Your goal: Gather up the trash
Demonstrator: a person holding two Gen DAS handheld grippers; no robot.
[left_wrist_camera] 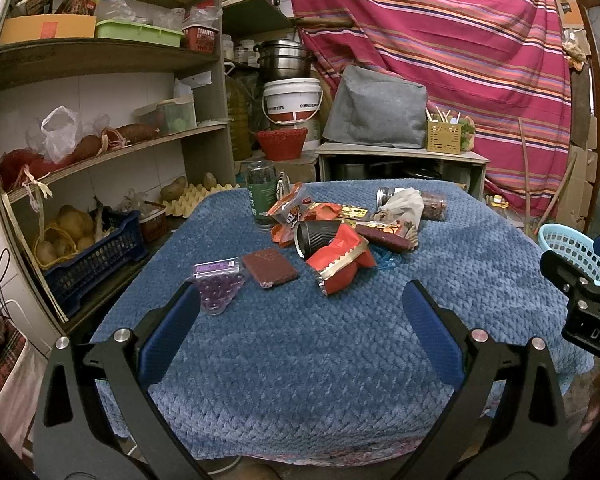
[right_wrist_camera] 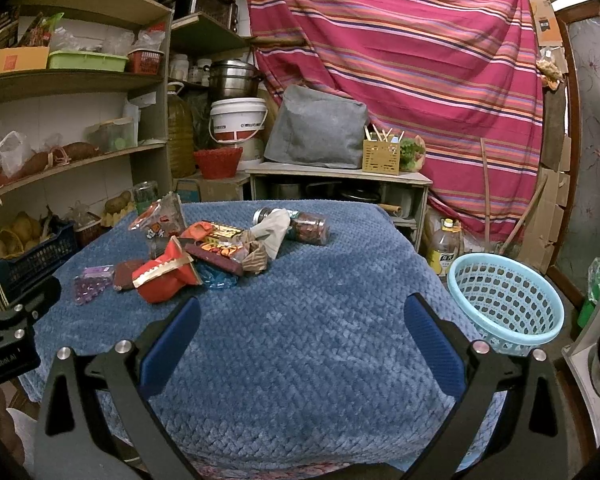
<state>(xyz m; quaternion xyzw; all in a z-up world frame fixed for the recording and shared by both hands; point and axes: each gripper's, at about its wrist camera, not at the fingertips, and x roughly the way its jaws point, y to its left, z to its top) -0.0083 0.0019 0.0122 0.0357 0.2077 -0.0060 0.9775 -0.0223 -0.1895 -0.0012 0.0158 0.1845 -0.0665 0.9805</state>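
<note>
A pile of trash lies on the far half of the blue-covered table [left_wrist_camera: 300,340]: a red foil bag [left_wrist_camera: 340,264], a black paper cup [left_wrist_camera: 314,234] on its side, orange snack wrappers [left_wrist_camera: 290,208], a crumpled tissue [left_wrist_camera: 402,204] against a lying jar [left_wrist_camera: 434,204], a brown packet [left_wrist_camera: 270,268] and a purple bead pack [left_wrist_camera: 218,284]. My left gripper [left_wrist_camera: 300,304] is open and empty, near the table's front. My right gripper [right_wrist_camera: 300,316] is open and empty, right of the red foil bag [right_wrist_camera: 164,276]. A light blue basket [right_wrist_camera: 504,300] stands past the table's right edge.
Shelves [left_wrist_camera: 100,148] with potatoes, bags and boxes line the left wall. A dark blue crate [left_wrist_camera: 96,256] sits beside the table's left edge. A green bottle [left_wrist_camera: 262,194] stands at the table's far left. A low cabinet [left_wrist_camera: 400,160] and striped cloth are behind.
</note>
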